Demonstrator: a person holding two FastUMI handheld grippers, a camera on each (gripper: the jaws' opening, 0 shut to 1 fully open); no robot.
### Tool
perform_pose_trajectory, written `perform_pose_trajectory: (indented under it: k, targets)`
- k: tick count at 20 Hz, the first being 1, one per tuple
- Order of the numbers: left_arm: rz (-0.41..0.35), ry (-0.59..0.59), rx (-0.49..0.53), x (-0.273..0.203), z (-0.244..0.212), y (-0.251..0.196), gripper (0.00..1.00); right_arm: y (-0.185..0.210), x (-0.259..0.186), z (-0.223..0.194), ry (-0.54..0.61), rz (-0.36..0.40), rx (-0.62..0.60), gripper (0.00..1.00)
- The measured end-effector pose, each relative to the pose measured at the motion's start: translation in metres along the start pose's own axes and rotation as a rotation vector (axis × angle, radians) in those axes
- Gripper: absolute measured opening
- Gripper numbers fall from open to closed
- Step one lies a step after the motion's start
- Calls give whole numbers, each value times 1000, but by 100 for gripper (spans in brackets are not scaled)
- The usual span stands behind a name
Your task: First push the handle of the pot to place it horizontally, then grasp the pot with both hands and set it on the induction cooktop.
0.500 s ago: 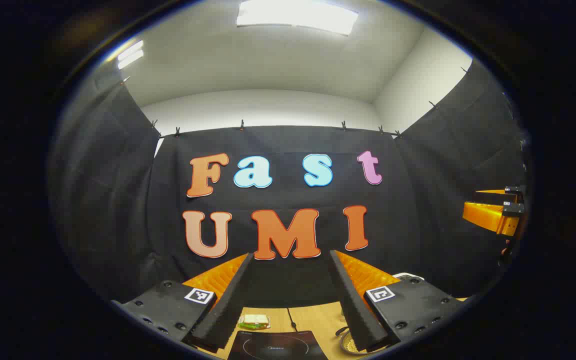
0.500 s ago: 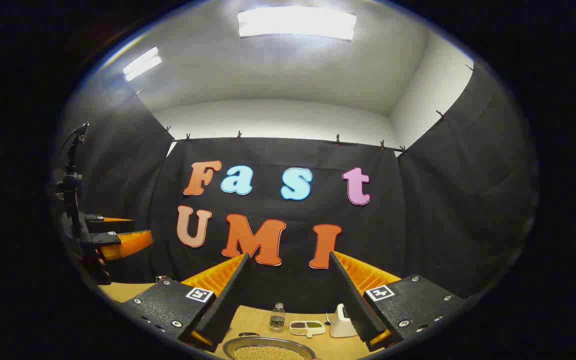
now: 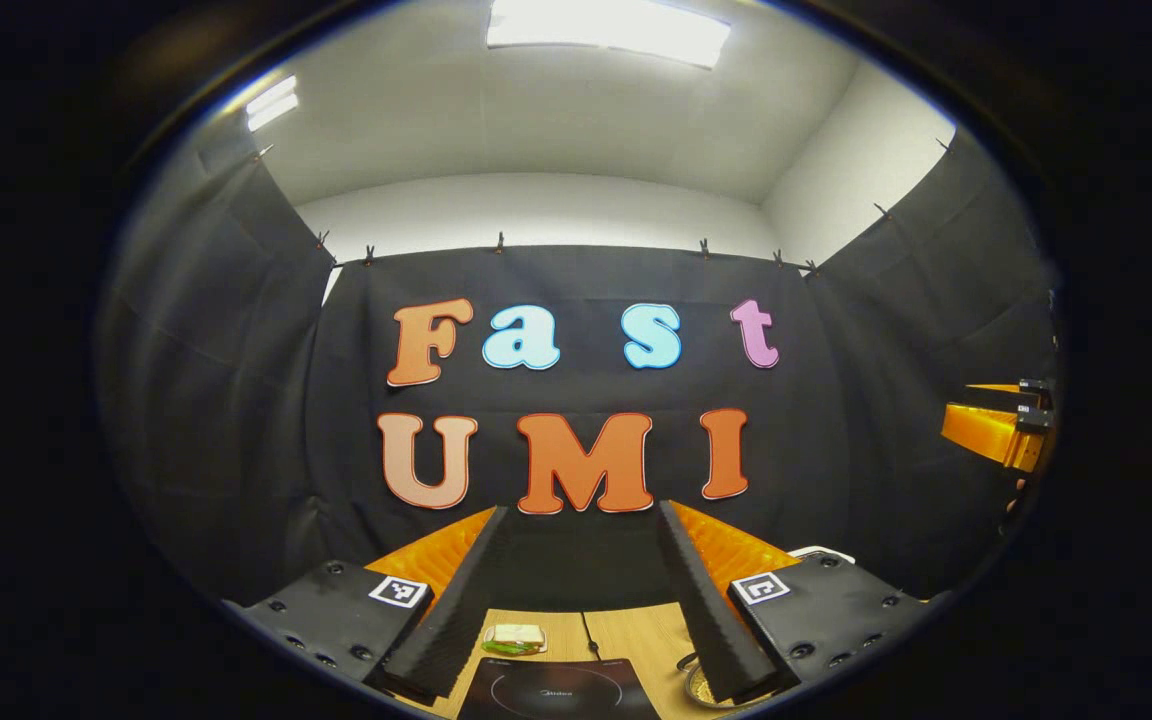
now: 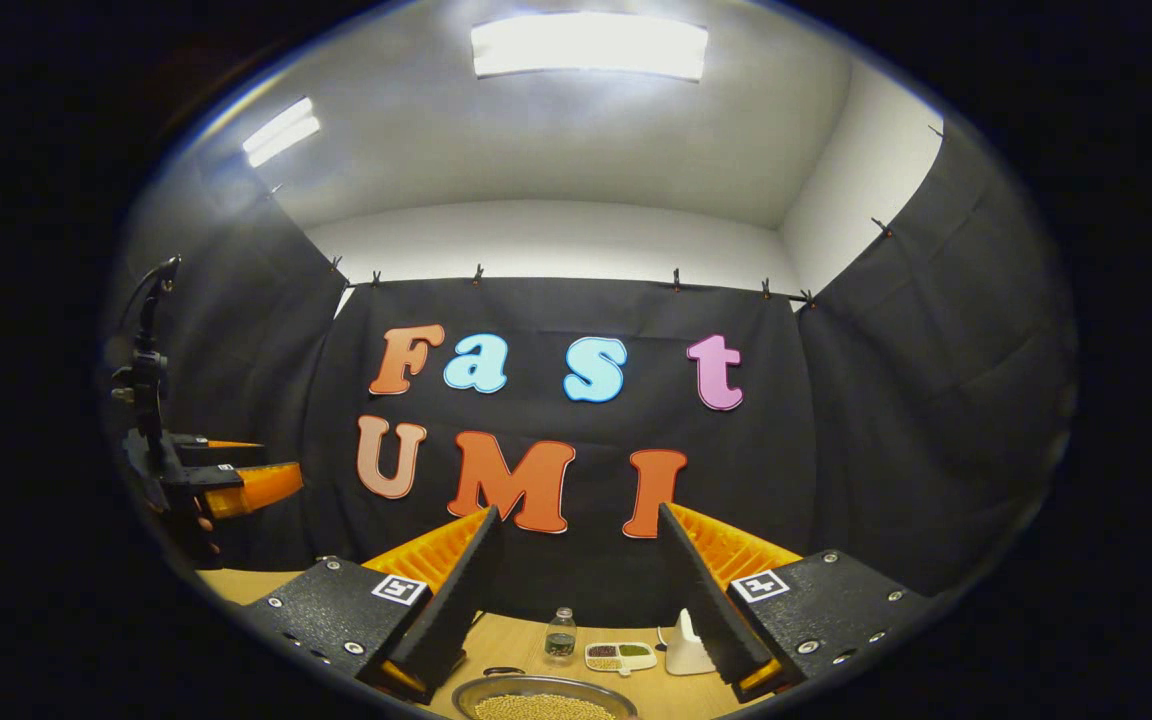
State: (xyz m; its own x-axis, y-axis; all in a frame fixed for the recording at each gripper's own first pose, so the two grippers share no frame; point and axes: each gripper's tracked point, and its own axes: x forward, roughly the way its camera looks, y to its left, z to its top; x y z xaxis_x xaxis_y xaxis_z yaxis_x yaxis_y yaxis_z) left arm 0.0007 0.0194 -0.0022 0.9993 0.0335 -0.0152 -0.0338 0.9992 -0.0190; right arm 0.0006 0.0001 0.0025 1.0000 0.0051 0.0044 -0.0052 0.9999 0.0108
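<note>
Since half a second earlier my left gripper (image 3: 576, 600) had swung slightly, the wall sliding right in its view, while the right gripper (image 4: 576, 600) barely shifted. The pot (image 4: 542, 700), grain inside, sat low between the right gripper's wide-spread fingers, untouched; in the left gripper view its rim (image 3: 688, 685) peeked beside the right finger. The induction cooktop (image 3: 556, 690) lay below the left gripper's wide fingers (nothing held). Farther back stood a bottle (image 4: 561, 634), a divided dish (image 4: 620, 656), a white device (image 4: 686, 645) and a sandwich (image 3: 514, 637). Both grippers hovered level above the table (image 4: 516, 640).
</note>
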Motion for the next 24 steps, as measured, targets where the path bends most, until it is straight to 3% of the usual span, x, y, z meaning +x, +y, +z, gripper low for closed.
perform_pose_trajectory:
  k: [2, 5, 14, 24]
  targets:
    - [8, -4, -5, 2, 4, 3, 92, 2, 0, 0, -1, 1, -2, 95]
    - [18, -16, -15, -1, 6, 9, 97, 1, 1, -1, 0, 1, -2, 95]
    - [31, -44, -25, -2, 12, 13, 97, 1, 1, -1, -16, 2, -3, 95]
    - [34, -59, -30, -1, 6, 12, 95, -1, 1, -31, 34, 11, 14, 95]
